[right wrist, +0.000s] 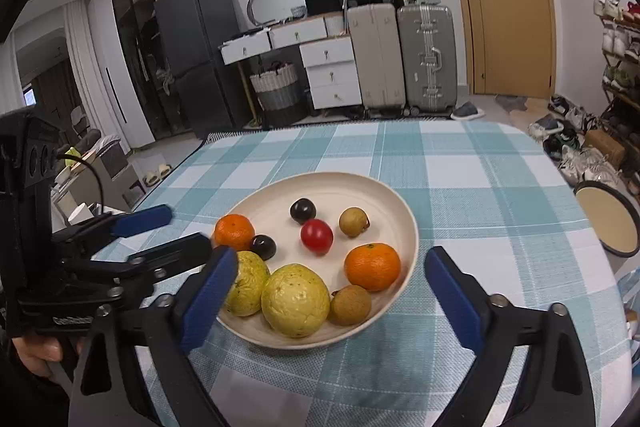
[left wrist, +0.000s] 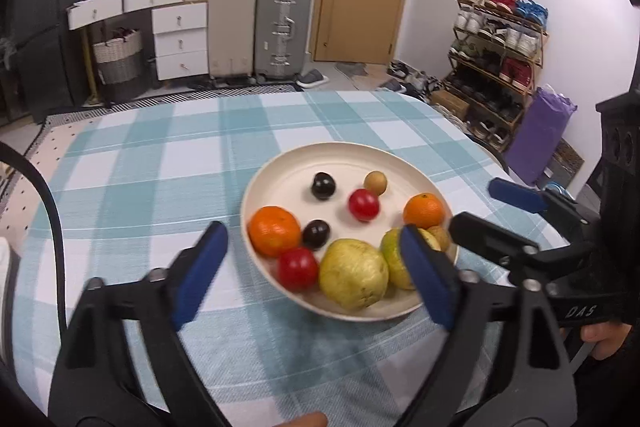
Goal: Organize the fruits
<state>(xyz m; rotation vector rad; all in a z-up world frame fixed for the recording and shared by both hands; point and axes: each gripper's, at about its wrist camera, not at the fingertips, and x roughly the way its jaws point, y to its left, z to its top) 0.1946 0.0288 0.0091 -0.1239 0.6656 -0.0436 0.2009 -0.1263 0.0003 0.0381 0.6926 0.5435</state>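
Note:
A cream plate (left wrist: pixel 288 171) (right wrist: pixel 394 203) on the checked tablecloth holds several fruits: two oranges (left wrist: pixel 275 231) (right wrist: pixel 372 266), two red tomatoes (left wrist: pixel 363 205) (right wrist: pixel 316 235), two dark plums (left wrist: pixel 323 185) (right wrist: pixel 303 210), two yellow-green guavas (left wrist: pixel 353 273) (right wrist: pixel 295 300) and two small brown longans (left wrist: pixel 375 182) (right wrist: pixel 353 222). My left gripper (left wrist: pixel 316 275) is open and empty, its fingers either side of the plate's near rim. My right gripper (right wrist: pixel 334 297) is open and empty just before the plate. Each gripper shows in the other's view (left wrist: pixel 492 211) (right wrist: pixel 160 231).
The table (left wrist: pixel 160 155) (right wrist: pixel 480 163) has a blue-and-white checked cloth. A round stool (right wrist: pixel 608 223) stands at its right edge. Suitcases, drawers, a door and a shoe rack (left wrist: pixel 496 67) stand farther back across the room.

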